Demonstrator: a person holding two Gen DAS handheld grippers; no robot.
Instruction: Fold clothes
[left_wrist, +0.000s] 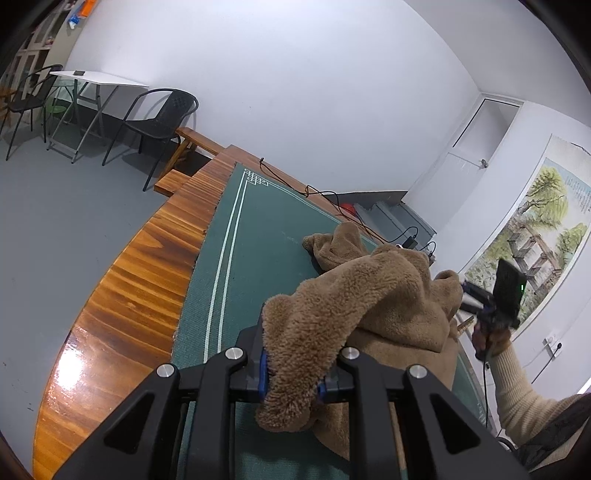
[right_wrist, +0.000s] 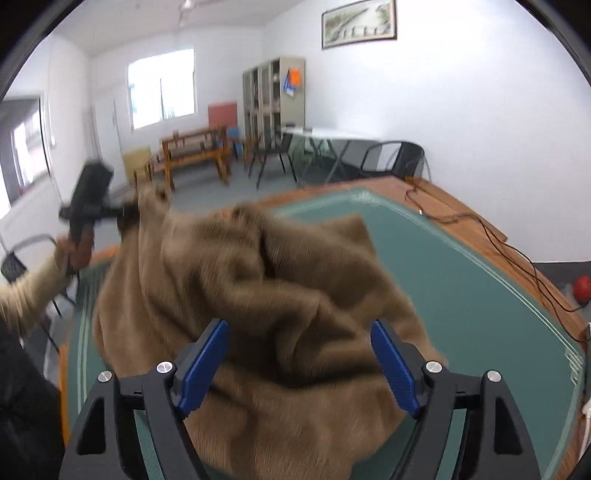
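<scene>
A brown fleece garment (left_wrist: 369, 295) lies bunched on the green mat (left_wrist: 236, 266) and is partly lifted. My left gripper (left_wrist: 291, 384) is shut on a fold of the garment and holds it raised; it also shows at the left of the right wrist view (right_wrist: 122, 214), gripping an edge of the cloth. My right gripper (right_wrist: 299, 347) is open, its blue pads (right_wrist: 203, 365) standing either side of the blurred garment (right_wrist: 258, 295) without closing on it. In the left wrist view the right gripper (left_wrist: 465, 295) is at the garment's far right edge.
The mat covers a wooden table (left_wrist: 122, 280). Black cables (right_wrist: 517, 251) run along the table's far edge, next to a charger (left_wrist: 412, 242). A red ball (right_wrist: 581, 288) lies on the floor. Black chairs (left_wrist: 162, 122) and a white table (left_wrist: 99, 79) stand by the wall.
</scene>
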